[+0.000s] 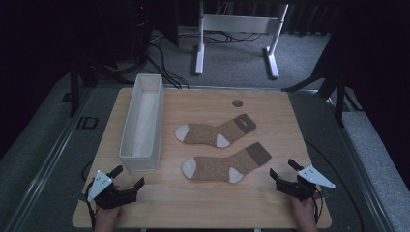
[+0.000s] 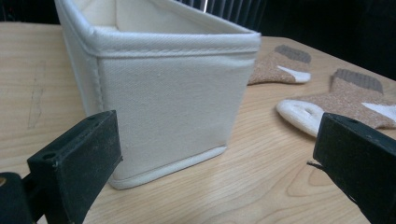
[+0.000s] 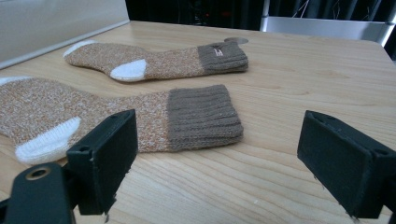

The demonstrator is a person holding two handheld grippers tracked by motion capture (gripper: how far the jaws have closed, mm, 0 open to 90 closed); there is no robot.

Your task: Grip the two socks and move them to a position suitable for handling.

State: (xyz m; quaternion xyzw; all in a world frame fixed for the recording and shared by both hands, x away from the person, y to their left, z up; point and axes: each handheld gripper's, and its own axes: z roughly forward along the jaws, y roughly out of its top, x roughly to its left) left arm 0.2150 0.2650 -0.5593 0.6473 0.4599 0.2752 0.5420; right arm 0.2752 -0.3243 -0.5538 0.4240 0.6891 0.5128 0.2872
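Note:
Two tan socks with white toes and heels and brown cuffs lie flat mid-table: the far sock and the near sock, toes pointing left. A long cream fabric bin stands to their left. My left gripper rests open at the table's front left corner, facing the bin's near end, nothing between its jaws. At the front right my right gripper is open too, aimed at the near sock's brown cuff, a short way short of it. The far sock lies beyond.
A small round grey disc sits in the tabletop near the far edge. Behind the wooden table stand a white frame and cables on grey carpet. Dark stands flank both sides.

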